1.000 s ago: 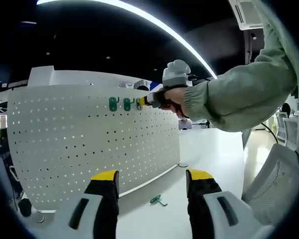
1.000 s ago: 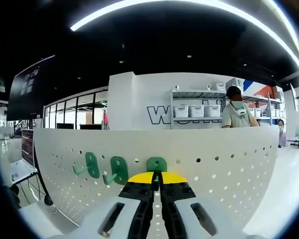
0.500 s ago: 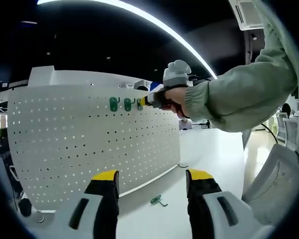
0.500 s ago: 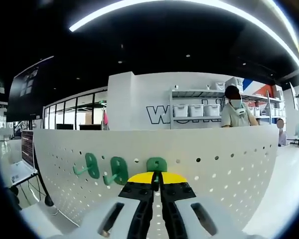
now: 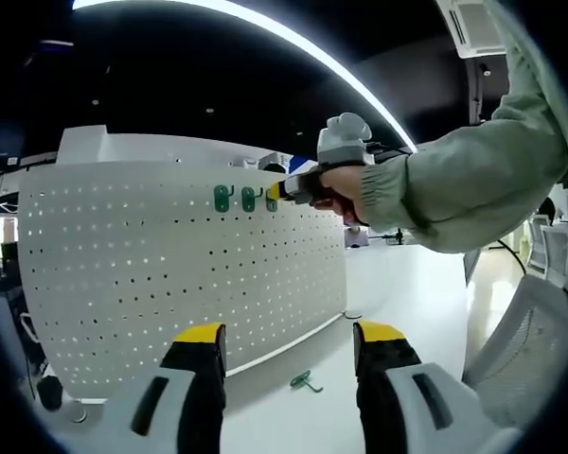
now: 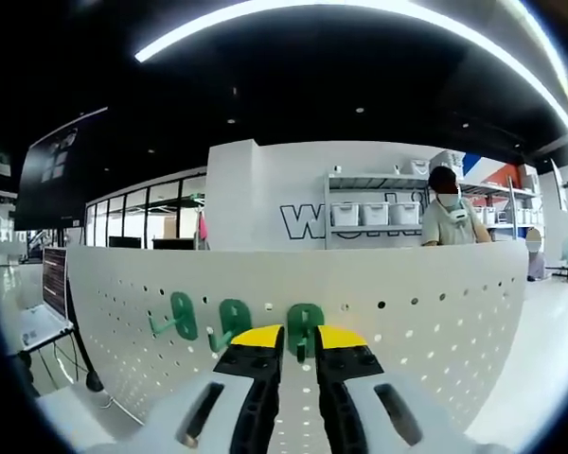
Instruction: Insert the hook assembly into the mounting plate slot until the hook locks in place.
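Observation:
A white perforated mounting plate (image 5: 170, 274) stands upright on the table. Three green hooks hang in a row near its top edge (image 5: 220, 198) (image 5: 248, 199) (image 5: 270, 200). In the right gripper view they appear as the left hook (image 6: 183, 315), the middle hook (image 6: 233, 320) and the right hook (image 6: 306, 320) on the plate (image 6: 435, 312). My right gripper (image 6: 299, 337) is at the right hook, jaws a little apart on either side of it. A hand holds that gripper (image 5: 286, 190). My left gripper (image 5: 289, 336) hangs open low down. A spare green hook (image 5: 305, 381) lies on the table.
A person (image 6: 452, 210) stands behind the plate, in front of shelves with white bins (image 6: 374, 210). A mesh chair (image 5: 525, 331) is at the right. A sleeve (image 5: 473, 180) crosses the upper right. The white table (image 5: 398, 284) runs past the plate's right end.
My right gripper's jaws, shut on the right hook before, have parted a little, and the hook stays on the plate. The left gripper view has shifted only slightly.

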{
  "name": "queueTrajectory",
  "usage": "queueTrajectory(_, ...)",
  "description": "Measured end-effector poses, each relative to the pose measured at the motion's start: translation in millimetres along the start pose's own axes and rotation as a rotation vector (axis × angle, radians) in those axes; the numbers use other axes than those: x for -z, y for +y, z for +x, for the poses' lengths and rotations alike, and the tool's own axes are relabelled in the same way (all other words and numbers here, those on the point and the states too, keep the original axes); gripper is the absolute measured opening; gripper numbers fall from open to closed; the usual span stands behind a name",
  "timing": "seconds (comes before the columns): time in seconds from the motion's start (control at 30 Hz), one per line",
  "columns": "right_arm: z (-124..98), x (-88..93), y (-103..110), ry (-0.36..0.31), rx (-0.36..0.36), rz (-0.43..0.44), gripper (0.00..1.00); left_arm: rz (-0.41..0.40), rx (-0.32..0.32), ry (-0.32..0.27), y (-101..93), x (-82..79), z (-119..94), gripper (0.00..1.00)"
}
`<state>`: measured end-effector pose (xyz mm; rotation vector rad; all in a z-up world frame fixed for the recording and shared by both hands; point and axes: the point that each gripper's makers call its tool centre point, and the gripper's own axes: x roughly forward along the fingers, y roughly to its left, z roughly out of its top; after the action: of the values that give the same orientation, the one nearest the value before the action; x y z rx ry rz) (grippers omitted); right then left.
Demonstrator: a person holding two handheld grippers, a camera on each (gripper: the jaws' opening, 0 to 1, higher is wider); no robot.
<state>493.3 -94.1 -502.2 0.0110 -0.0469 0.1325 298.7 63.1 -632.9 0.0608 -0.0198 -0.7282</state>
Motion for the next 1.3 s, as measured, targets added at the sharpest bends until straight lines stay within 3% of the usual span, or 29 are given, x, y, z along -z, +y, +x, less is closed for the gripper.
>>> queueTrajectory(0.37, -9.2, 0.9, -4.8, -0.005, 0.017, -0.009, 0.22, 0.008, -0.008, 0.001, 2.3, 0.2, -0.8, 0.56)
queueTrajectory(0.5, -18.3, -1.4, 0.7, -0.026, -0.016, 0.03, 0.28, 0.012, -0.009, 0.003, 2.6, 0.5, -0.8, 0.56)
queueTrajectory(0.77, -32.7, 4.2, -1.7, -0.004, -0.028, 0.02, 0.32, 0.023, -0.004, 0.01, 0.5, 1.7, 0.0, 0.56)
queueTrajectory(1.0, -54.0, 17.0, 2.5, 0.024, -0.086, 0.018, 0.33, 0.033, -0.002, 0.015, -0.2, 2.5, -0.3, 0.56)
queueTrajectory(1.07, -61.6, 24.5, 5.9, 0.053, -0.114, -0.036, 0.33, 0.038, -0.002, 0.017, -0.2, 2.8, -0.8, 0.56)
queueTrajectory(1.3, -89.9, 35.4, 11.0, 0.081, -0.166, -0.044, 0.34, 0.049, 0.001, 0.027, -0.6, 5.5, -0.7, 0.56)
